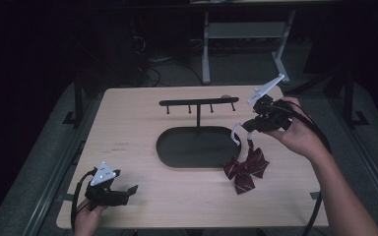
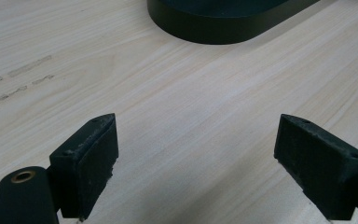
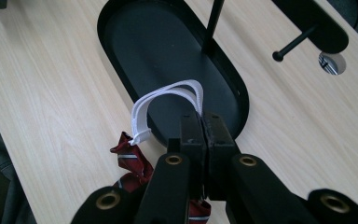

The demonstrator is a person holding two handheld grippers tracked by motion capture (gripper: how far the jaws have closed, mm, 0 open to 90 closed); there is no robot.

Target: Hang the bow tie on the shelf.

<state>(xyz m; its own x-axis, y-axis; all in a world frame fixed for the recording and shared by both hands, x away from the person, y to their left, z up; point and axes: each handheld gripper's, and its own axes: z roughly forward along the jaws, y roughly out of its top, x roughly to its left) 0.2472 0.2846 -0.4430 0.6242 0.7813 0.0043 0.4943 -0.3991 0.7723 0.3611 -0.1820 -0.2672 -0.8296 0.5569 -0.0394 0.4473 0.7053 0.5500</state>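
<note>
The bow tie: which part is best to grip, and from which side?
Grip the white strap loop, from above, as the right gripper does now with its jaws shut on it. The loop is thin and arches clear of the maroon striped bow, so the bow hangs free below, probably ready for a peg on the black stand.

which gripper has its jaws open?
The left gripper, near the wooden table's front-left corner: jaws wide apart, nothing between. The right gripper is shut on the dark-red striped bow tie's white elastic strap.
</note>
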